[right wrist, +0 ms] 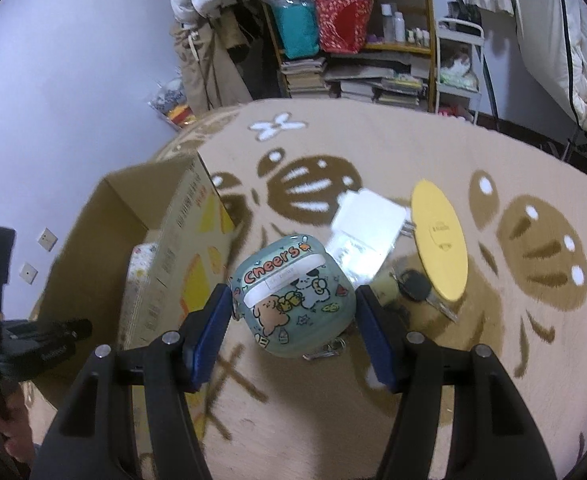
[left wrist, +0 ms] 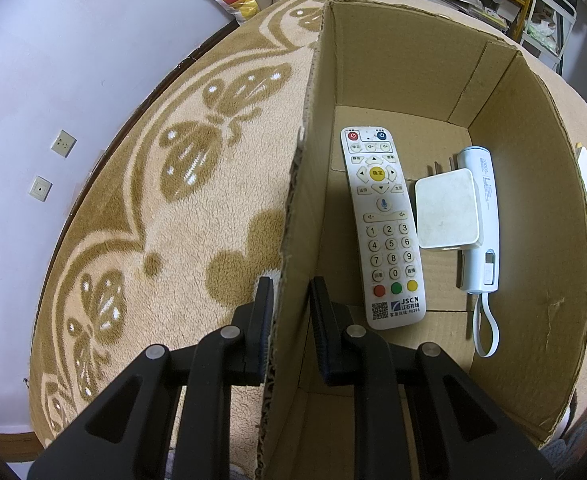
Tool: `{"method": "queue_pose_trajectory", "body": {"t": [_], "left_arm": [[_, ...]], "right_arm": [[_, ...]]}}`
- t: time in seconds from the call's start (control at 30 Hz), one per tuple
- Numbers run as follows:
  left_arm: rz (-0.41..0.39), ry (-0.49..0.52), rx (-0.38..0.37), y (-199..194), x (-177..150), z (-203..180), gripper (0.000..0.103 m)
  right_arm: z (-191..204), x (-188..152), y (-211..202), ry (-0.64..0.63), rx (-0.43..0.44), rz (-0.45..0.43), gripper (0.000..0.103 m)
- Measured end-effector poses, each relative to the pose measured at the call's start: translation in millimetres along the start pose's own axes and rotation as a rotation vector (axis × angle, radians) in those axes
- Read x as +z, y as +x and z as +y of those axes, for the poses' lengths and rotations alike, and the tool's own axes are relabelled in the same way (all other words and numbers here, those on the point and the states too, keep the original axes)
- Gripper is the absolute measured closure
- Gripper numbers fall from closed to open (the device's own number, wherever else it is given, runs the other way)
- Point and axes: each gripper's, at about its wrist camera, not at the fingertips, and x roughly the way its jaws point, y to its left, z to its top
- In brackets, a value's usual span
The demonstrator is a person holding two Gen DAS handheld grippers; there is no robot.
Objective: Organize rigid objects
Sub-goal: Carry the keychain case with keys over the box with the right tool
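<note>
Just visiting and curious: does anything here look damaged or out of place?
The cardboard box looks worn: the wall edge pinched by the left gripper is ragged, and the right inner wall is scuffed. The items inside lie neatly.

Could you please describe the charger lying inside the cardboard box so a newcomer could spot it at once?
Look into the open cardboard box on the patterned rug. On its floor, right of the long remote, lies the charger: a flat, white, rounded square with metal prongs, overlapping the slim power bank.

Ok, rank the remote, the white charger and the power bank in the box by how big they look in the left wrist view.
1. Remote, longest and largest.
2. Power bank, partly hidden under the charger.
3. White charger, shortest, though broader than the power bank, so that order is unsure.
</note>
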Motion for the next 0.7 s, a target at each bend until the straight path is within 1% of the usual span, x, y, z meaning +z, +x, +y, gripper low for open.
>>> {"method": "queue_pose_trajectory", "body": {"t": [0.4, 0.7], "left_arm": [[0.0, 0.001, 0.001, 0, 0, 0, 0.085], [0.0, 0.0, 0.0, 0, 0, 0, 0.085]], "right_arm": [[28, 39, -24, -0.045, 0.052, -0.097, 0.036], [71, 65, -37, -0.131, 0.123, -0.157, 0.036]]}}
